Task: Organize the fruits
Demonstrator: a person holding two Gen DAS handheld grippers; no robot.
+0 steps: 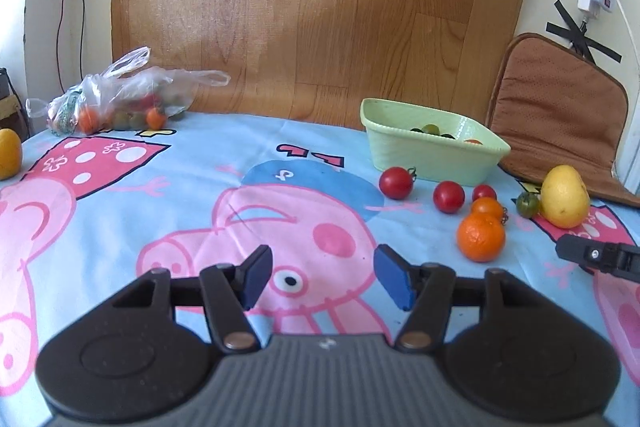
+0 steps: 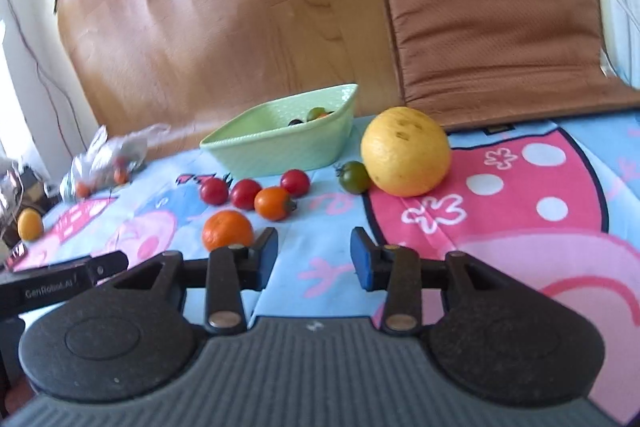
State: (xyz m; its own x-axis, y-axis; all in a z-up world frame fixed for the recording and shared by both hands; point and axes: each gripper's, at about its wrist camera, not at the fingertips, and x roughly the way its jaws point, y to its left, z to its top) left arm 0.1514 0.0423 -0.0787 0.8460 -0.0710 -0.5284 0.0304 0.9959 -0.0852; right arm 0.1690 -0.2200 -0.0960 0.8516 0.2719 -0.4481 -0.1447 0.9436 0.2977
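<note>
Nearest, the left gripper [image 1: 323,277] hovers with its blue-padded jaws spread wide and empty above the soft cartoon-pig printed tablecloth [image 1: 168,211]; the right gripper [image 2: 314,259] is likewise parted with nothing between its pads. Just beyond lies a dimpled round orange mandarin [image 1: 481,237], touching a smaller glossy orange tomato [image 1: 487,207] behind it. Three smooth red cherry tomatoes [image 1: 449,196] sit in a loose row farther on, with a dark green tomato [image 1: 527,203] beside a large, matte yellow citrus fruit [image 1: 565,202] at right. Behind them stands a ribbed pale green plastic basket [image 1: 420,155] holding a few small fruits. Far left, a crumpled clear plastic bag of tomatoes [image 1: 120,99] rests against the wood-grain board [image 1: 304,7].
</note>
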